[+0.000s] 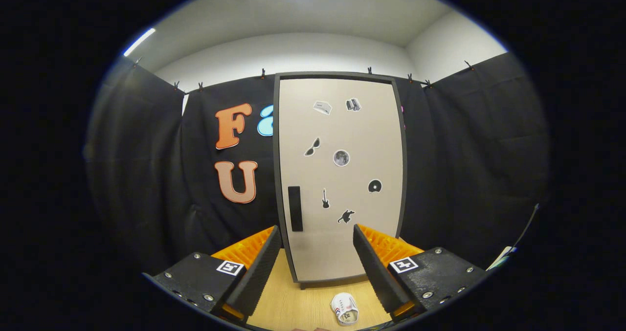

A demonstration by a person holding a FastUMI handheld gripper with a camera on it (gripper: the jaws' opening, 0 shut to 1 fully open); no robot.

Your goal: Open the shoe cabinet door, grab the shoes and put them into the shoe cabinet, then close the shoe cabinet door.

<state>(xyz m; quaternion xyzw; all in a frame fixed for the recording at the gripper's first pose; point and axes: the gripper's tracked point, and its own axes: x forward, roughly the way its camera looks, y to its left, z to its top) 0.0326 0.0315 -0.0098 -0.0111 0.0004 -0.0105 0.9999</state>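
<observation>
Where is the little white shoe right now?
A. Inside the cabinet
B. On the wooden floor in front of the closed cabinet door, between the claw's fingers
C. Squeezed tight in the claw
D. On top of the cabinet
B: the white shoe lies on the wooden floor before the shut cabinet door, between the fingers of the open claw, touching neither.
</observation>
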